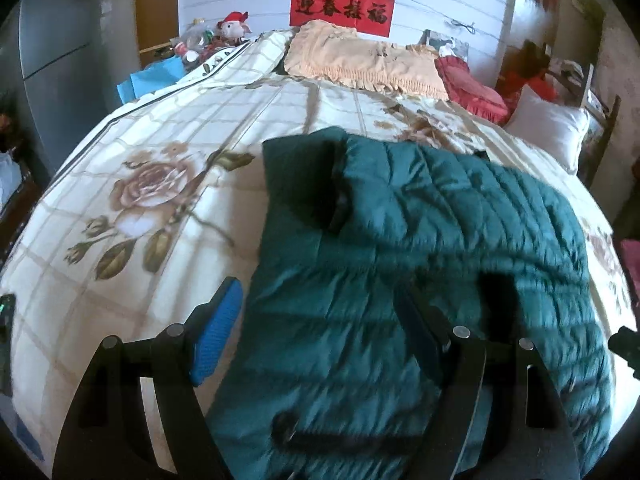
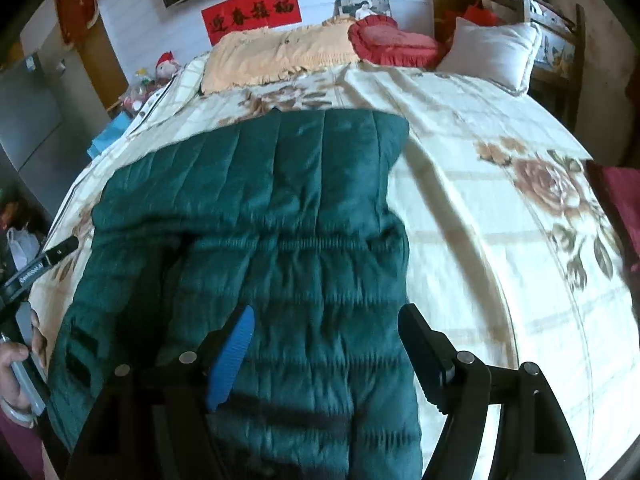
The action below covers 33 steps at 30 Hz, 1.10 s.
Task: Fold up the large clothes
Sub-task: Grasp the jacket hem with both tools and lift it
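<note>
Right now the dark green quilted jacket [image 1: 420,240] lies spread on the bed [image 1: 140,208], over its floral quilt cover, with one side already lying doubled over the middle. The left hand-held gripper [image 1: 316,340] hangs above the jacket's left edge, jaws apart and nothing between the pads; its blue pad [image 1: 218,340] stands over the bare quilt cover at about nine o'clock of the garment. The right hand-held gripper [image 2: 324,356] hovers over the jacket's near right part, jaws likewise apart and empty, its outer finger at three o'clock over the quilt cover. The jacket looks puffy and slippery, so I'd judge the next fold wants a deep bite on both layers at the near hem, one hand-held gripper at each corner, then an even lift toward the peach pillow [image 1: 360,60] at twelve o'clock. Carrying the two corners level should keep the padding from sliding askew; a shallow pinch would likely let the shell slip out.
</note>
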Tool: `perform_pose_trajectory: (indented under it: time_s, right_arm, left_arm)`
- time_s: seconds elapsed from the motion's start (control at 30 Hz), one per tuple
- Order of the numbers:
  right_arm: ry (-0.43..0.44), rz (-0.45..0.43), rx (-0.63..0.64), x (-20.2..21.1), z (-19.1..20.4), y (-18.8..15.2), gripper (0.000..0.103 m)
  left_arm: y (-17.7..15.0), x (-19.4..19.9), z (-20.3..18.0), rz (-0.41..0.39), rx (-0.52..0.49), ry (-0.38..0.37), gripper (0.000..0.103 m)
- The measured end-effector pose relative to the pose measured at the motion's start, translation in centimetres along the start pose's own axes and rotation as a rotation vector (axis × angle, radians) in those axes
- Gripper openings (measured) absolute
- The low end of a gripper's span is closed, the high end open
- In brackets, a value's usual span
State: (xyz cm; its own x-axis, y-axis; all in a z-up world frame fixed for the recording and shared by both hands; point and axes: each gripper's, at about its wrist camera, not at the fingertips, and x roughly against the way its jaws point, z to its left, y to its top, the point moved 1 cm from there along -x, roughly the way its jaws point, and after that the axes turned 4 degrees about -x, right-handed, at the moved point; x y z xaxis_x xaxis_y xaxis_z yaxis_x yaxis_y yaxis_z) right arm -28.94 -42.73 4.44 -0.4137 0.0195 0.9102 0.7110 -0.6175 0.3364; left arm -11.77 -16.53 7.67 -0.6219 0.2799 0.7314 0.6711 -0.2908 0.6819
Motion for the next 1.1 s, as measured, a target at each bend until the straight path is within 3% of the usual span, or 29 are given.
perform_pose_trajectory:
  time_s: [0.33,0.9,1.1]
  right_arm:
    - [0.013,0.069,-0.008,0.5,-0.8,-5.0,0.072]
    - [0.033,0.067,0.011,2.8,0.1,-7.2,0.077]
    - [0.019,0.087,0.023,3.7,-0.8,-8.3,0.078]
  left_arm:
    - [-5.1,2.9,1.8,0.035,0.008,0.0,0.078]
    - [-10.0,5.7,3.9,0.079,0.023,-0.015,0.078]
    - [-11.8,6.0,4.9,0.129,0.025,-0.059,0.078]
